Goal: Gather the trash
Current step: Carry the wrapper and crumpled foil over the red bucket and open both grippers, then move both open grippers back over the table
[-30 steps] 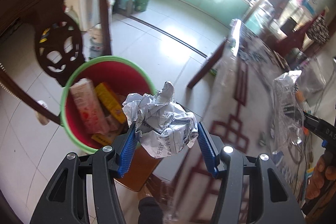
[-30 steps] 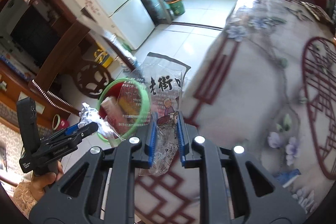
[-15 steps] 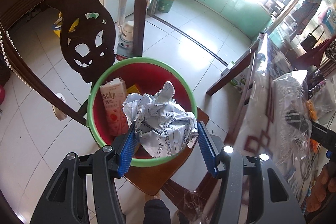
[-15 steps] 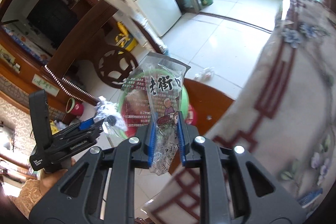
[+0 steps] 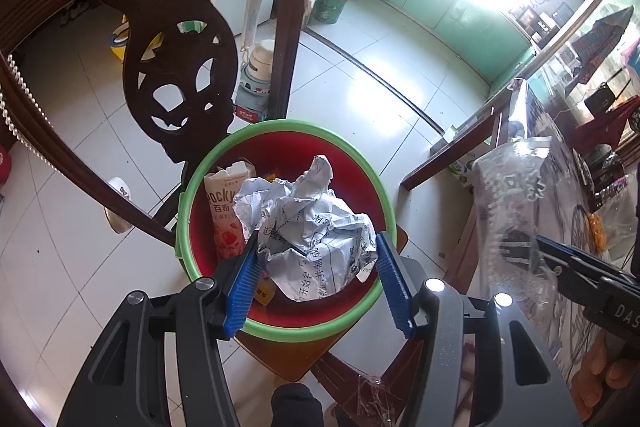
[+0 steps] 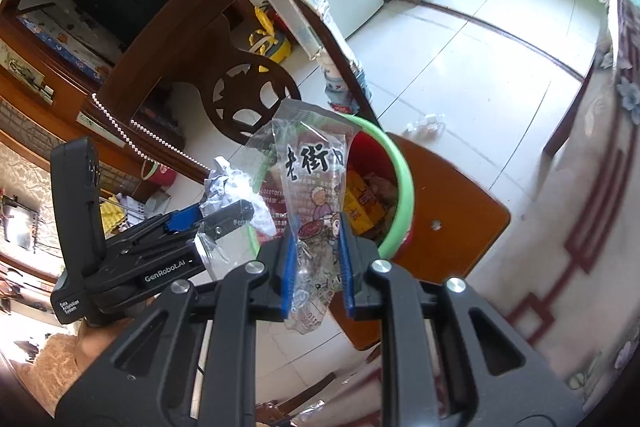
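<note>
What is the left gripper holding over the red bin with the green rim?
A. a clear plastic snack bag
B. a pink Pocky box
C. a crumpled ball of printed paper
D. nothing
C: the left gripper has its blue fingers clamped on a crumpled ball of printed paper above the red bin with the green rim.

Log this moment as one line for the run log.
left gripper: shut on paper ball, over bin | right gripper: shut on wrapper, near bin | neither dropped yet

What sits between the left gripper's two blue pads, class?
A crumpled paper ball, clamped by the left gripper above the red bin; the left wrist view shows it.
</note>
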### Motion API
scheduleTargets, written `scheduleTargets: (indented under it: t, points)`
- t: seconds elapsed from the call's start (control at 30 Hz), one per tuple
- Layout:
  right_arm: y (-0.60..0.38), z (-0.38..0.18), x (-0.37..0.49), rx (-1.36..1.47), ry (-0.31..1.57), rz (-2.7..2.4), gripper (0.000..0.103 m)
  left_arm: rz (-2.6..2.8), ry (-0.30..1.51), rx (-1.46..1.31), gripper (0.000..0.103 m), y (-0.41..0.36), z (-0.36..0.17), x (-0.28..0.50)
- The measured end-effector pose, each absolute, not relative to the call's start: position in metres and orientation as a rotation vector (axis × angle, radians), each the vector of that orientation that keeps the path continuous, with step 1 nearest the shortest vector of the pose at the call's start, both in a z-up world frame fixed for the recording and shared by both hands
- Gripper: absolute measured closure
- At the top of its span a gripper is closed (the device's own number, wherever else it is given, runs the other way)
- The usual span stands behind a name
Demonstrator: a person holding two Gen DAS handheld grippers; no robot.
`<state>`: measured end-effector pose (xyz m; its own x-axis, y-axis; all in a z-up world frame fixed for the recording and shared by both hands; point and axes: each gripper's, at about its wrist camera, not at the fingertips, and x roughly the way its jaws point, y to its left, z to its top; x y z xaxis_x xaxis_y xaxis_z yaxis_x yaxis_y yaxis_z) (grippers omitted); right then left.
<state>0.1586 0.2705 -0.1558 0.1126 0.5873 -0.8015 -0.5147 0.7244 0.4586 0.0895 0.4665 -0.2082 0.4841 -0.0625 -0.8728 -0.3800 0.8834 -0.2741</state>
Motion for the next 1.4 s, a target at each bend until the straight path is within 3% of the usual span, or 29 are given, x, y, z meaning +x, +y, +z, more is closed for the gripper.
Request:
scheduleTargets:
  t: [0.23,0.27,0.3,0.33,0.43,0.73,1.0,1.27,1.4]
  points:
    - [0.295,-0.165,0.161,0.075,1.255,0.893,0.080,0.256,1.078,-0.506,0.045,0.482,-0.216,0.089]
    - [0.298,-0.165,0.160,0.078,1.261,0.908,0.069,0.280,1.082,-0.511,0.042,0.486,-0.217,0.089]
    - [0.300,-0.164,0.160,0.073,1.259,0.906,0.050,0.295,1.082,-0.522,0.034,0.488,-0.217,0.088]
    - [0.299,-0.161,0.159,0.072,1.240,0.896,0.046,0.309,1.077,-0.537,0.028,0.492,-0.216,0.088]
    - [0.288,-0.151,0.156,0.075,1.194,0.893,0.044,0.327,1.056,-0.556,0.022,0.495,-0.213,0.087]
    - [0.191,-0.114,0.159,0.076,1.065,0.712,0.037,0.135,1.021,-0.480,0.021,0.427,-0.187,0.113]
    - [-0.029,-0.066,0.133,0.044,0.945,0.289,0.034,-0.143,1.024,-0.310,0.021,0.298,-0.162,0.141]
    - [-0.270,-0.023,0.101,-0.159,0.972,-0.121,0.034,-0.336,1.008,-0.225,0.021,0.145,-0.134,0.137]
    - [-0.397,0.004,0.099,-0.108,0.999,-0.172,0.034,-0.409,0.993,-0.209,0.021,0.066,-0.120,0.133]
